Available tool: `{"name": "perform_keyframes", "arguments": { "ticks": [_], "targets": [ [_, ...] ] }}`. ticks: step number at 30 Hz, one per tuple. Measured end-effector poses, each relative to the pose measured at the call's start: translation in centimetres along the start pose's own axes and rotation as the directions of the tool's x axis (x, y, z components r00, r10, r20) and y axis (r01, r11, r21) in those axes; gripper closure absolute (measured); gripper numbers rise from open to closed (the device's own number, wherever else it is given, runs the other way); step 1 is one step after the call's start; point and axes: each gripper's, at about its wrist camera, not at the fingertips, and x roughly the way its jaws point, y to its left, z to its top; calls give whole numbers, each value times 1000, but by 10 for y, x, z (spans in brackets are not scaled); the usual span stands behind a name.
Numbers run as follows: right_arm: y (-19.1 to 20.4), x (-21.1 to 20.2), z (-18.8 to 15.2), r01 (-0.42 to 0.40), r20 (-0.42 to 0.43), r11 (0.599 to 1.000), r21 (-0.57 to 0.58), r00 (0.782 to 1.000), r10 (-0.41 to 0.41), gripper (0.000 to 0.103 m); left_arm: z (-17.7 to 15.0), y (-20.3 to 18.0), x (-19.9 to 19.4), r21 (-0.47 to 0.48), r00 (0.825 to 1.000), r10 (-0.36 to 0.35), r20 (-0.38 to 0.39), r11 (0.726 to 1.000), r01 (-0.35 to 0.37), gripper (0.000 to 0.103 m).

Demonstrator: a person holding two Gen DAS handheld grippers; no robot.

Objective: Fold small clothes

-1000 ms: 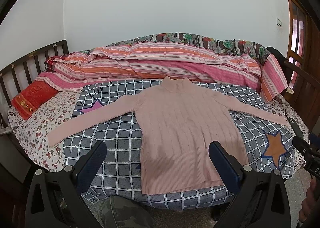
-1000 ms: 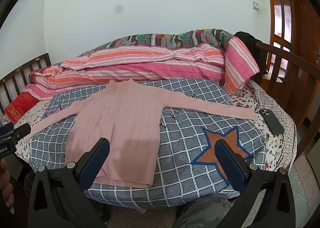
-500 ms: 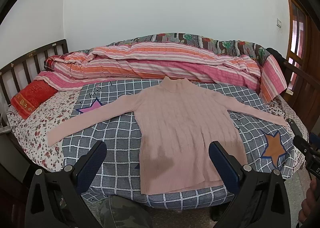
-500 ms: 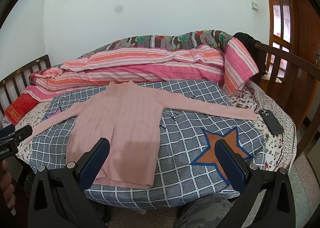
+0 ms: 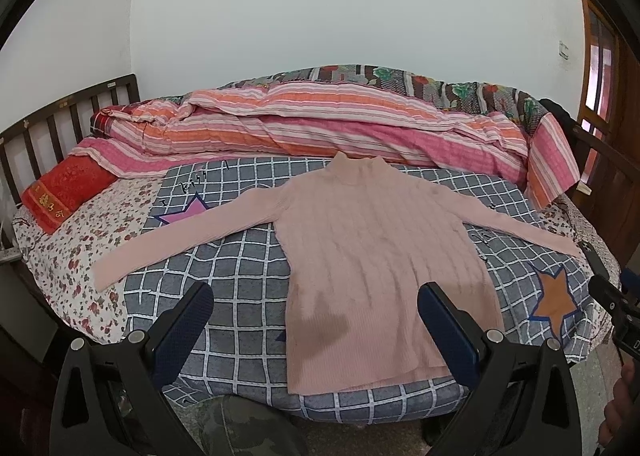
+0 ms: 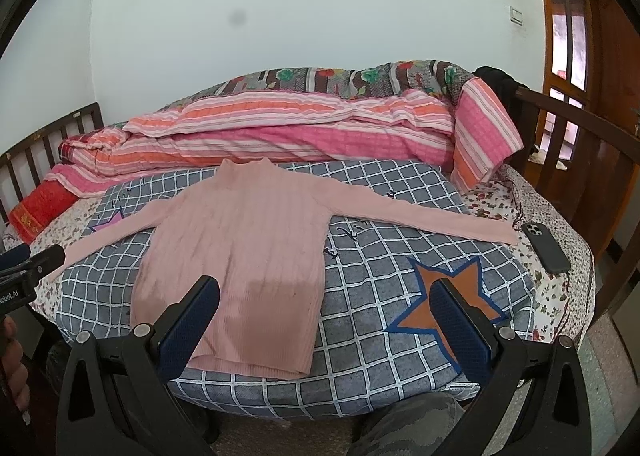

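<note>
Two grippers sit at the bottom of my views, both spread wide and holding nothing. Largest in frame is the bed [image 5: 72,256], its floral sheet filling the lower half of both views, with a grey checked blanket [image 5: 248,296] laid over it. Along the far side, across the middle of the frame, lies a rolled pink-and-orange striped quilt [image 5: 320,127].

I see the pink sweater [image 5: 380,264] lying flat and face up on the checked blanket, centre of the left wrist view, collar toward the quilt, hem at the near edge of the bed, both sleeves stretched out to the sides. In the right wrist view the pink sweater [image 6: 240,256] sits left of centre.

My left gripper [image 5: 316,328] hangs in front of the hem, apart from the cloth; my right gripper [image 6: 326,316] hangs over the lower right of the blanket near an orange star [image 6: 448,296].

A red pillow [image 5: 64,187] with gold characters I cannot read lies at middle left. A dark phone [image 6: 546,248] rests on the sheet at middle right, just beyond the sleeve end. At the left edge of the right wrist view, the other tool shows lettering that looks like "Robot.AI".
</note>
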Motion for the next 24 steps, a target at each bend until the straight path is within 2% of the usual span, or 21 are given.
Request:
{"name": "perform_keyframes", "arguments": {
  "ticks": [5,14,18,19,22,24],
  "targets": [
    [5,22,-4,-12,-34,1000,-3,999,12,0,-2,12,21,-17,1000,8,-24,1000,-8,1],
    [15,86,-25,31,-147,1000,-5,989,-32,0,-17,51,85,-68,994,30,-103,997,-37,1],
    [20,124,-34,61,-219,998,-16,974,-63,0,-27,90,123,-172,988,-4,-154,985,-23,1],
    [20,131,-34,59,-225,998,-13,973,-60,0,-30,104,134,-210,985,-12,-170,977,-24,1],
    [26,149,-36,41,-211,999,-22,976,-45,0,-37,140,159,-300,980,-18,-200,953,-44,10],
    [32,162,-36,28,-221,999,-38,975,-36,0,-40,166,172,-350,980,-6,-199,934,-65,10]
  ]
}}
